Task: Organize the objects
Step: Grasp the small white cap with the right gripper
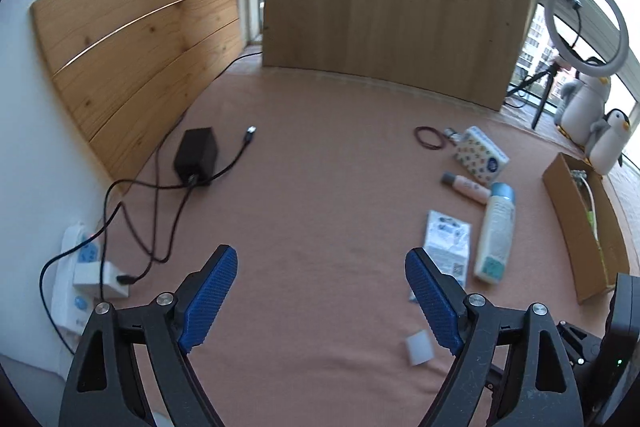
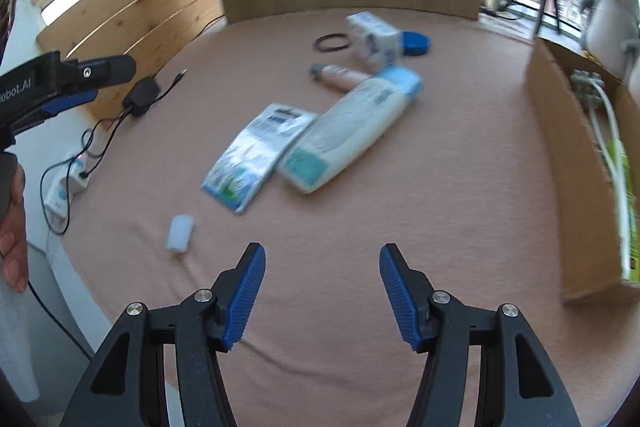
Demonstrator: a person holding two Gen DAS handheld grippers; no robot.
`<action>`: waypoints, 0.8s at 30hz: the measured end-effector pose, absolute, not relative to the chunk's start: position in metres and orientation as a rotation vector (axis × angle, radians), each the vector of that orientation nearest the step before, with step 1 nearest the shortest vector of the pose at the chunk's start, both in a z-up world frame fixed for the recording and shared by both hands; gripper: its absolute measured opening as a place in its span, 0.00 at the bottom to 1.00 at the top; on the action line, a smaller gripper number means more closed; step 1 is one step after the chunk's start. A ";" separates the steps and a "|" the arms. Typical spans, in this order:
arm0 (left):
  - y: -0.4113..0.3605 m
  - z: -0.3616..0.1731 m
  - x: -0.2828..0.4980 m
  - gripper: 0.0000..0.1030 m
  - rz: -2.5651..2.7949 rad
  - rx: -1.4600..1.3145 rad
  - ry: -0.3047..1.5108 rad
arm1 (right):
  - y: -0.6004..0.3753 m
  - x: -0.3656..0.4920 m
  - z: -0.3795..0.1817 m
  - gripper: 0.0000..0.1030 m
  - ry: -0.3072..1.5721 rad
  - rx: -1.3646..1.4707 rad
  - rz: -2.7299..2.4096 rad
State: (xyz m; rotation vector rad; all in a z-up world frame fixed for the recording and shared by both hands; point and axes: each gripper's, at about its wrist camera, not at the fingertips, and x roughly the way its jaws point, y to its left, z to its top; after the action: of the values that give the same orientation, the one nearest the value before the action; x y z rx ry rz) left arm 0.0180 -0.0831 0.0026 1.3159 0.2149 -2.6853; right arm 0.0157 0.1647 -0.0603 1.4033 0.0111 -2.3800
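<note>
Lying flat on pink-covered bench (image 2: 360, 307): white bottle with blue cap (image 2: 352, 131), foil packet (image 2: 256, 155) touching its lower end, pink tube (image 2: 340, 75) just beyond cap end, patterned box (image 2: 374, 37) behind tube, blue lid-like thing (image 2: 416, 43) beside box, dark ring of cord (image 2: 332, 43) left of box. Sitting apart nearer the camera, small white translucent piece (image 2: 180, 233). Standing at right bench edge, open cardboard box (image 2: 560, 147) holding white cables and a green-printed pack. Hovering over bare cloth, right gripper (image 2: 322, 291), jaws parted, gripping nothing. Hovering over bare cloth too, left gripper (image 1: 320, 303), jaws spread wide, empty; right blue pad overlapping foil packet (image 1: 446, 239) in left wrist view, contact impossible to tell. Showing at left edge of right wrist view, left gripper side-on with a hand (image 2: 12, 227) on its handle. Lying at far left, black adapter (image 1: 196, 155) with cables running to white power strip (image 1: 76, 279). Leaning behind, wooden boards (image 1: 140, 59). Sitting by window, penguin plushes (image 1: 596, 131), ring light (image 1: 586, 23) on tripod.
</note>
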 end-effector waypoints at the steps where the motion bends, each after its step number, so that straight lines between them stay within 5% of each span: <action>1: -0.096 -0.001 0.025 0.86 -2.657 1.317 0.238 | 0.148 0.020 -0.065 0.54 0.053 1.400 -2.339; 14: -0.129 -0.015 0.068 0.86 -2.589 1.316 0.317 | 0.058 0.022 -0.078 0.53 0.297 1.317 -2.253; 16: -0.125 -0.016 0.063 0.86 -2.605 1.317 0.330 | 0.057 0.019 -0.077 0.34 0.305 1.310 -2.259; 17: -0.122 -0.018 0.059 0.86 -2.620 1.316 0.335 | 0.057 0.017 -0.077 0.15 0.320 1.310 -2.266; 24: -0.086 -0.028 -0.009 0.86 -2.730 1.309 0.291 | 0.070 0.016 -0.073 0.05 0.300 1.272 -2.283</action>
State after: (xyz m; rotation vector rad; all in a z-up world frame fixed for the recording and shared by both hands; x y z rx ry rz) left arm -0.0092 -0.0859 -0.0280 1.3090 0.2908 -2.7299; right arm 0.0156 0.0698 -0.0730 1.2724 0.2999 -2.2826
